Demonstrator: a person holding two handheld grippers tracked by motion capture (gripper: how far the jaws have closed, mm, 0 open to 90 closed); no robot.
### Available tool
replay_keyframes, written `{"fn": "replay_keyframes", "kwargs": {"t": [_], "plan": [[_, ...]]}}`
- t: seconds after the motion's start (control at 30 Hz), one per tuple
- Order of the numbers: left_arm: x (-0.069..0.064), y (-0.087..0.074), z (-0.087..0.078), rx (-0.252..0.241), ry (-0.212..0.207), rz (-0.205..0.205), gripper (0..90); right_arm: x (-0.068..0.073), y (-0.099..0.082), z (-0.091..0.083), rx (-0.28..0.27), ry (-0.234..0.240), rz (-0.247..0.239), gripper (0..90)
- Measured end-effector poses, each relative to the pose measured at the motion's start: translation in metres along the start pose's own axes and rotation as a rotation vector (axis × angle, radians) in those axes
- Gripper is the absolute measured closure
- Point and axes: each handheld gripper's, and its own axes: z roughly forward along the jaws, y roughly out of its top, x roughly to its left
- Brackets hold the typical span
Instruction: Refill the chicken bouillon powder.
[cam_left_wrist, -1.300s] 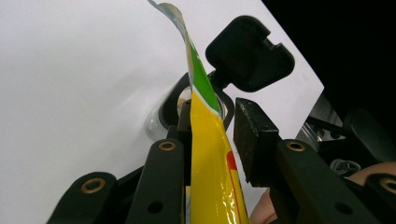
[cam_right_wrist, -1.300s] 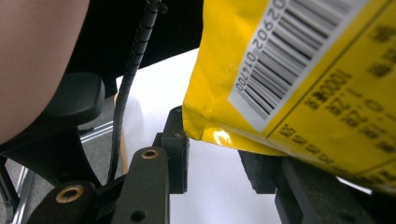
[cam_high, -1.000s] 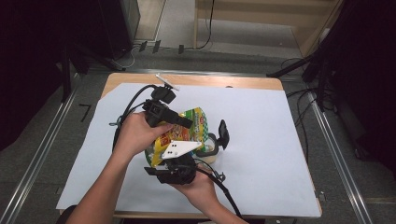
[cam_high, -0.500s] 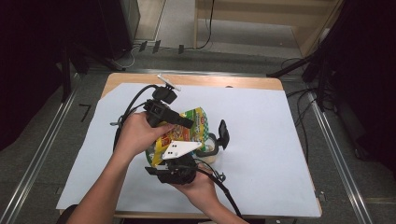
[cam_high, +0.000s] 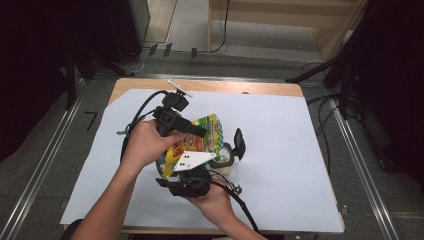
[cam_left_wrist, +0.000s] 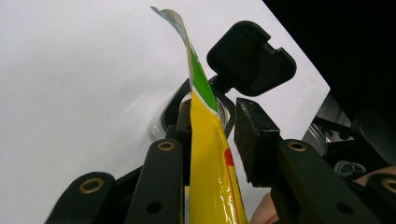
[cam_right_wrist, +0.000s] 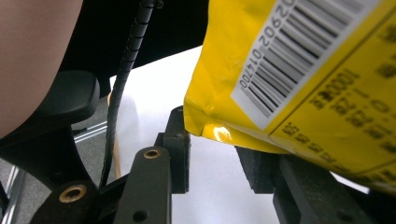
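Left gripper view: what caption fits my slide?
Yellow-and-green snack bag seen edge-on between the left gripper's black jaws, above white paper.

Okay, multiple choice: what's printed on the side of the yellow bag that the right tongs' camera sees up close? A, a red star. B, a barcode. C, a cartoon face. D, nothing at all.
B: in the right gripper view the yellow bag carries a white patch with black barcode stripes and digits.

White-covered wooden table (cam_high: 310, 150) on grey floor (cam_high: 45, 165), dark surroundings.
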Motion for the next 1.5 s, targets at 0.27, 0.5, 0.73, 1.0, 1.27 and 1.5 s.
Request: {"fn": "replay_keyframes", "kwargs": {"t": [0.27,0.5,0.73,1.0,1.27,1.5], "plan": [[-0.0003,0.0000,0.0011,0.005,0.004,0.003,72.1,-0.0008,-0.0007,0.0001,0.003,0.007,-0.001,70.1],[0.0000,-0.0002,0.0012,0.004,0.007,0.001,72.2,-0.0007,-0.0009,0.0004,0.002,0.005,-0.002,70.1],[-0.0002,-0.0002,0.0017,0.004,0.007,0.001,72.2,-0.0006,-0.0010,0.0002,0.002,0.002,-0.002,70.1],[-0.0008,-0.0002,0.0007,-0.008,0.011,0.005,72.4,-0.0022,-0.0002,0.0000,0.007,-0.003,-0.016,70.3],[-0.0007,-0.0021,-0.0008,-0.015,0.028,0.009,72.5,-0.0028,-0.0002,0.0024,0.008,-0.003,-0.021,70.3],[-0.0006,-0.0039,-0.0029,-0.023,0.033,0.006,72.5,-0.0034,-0.0003,0.0049,0.007,-0.010,-0.042,70.3]]}}
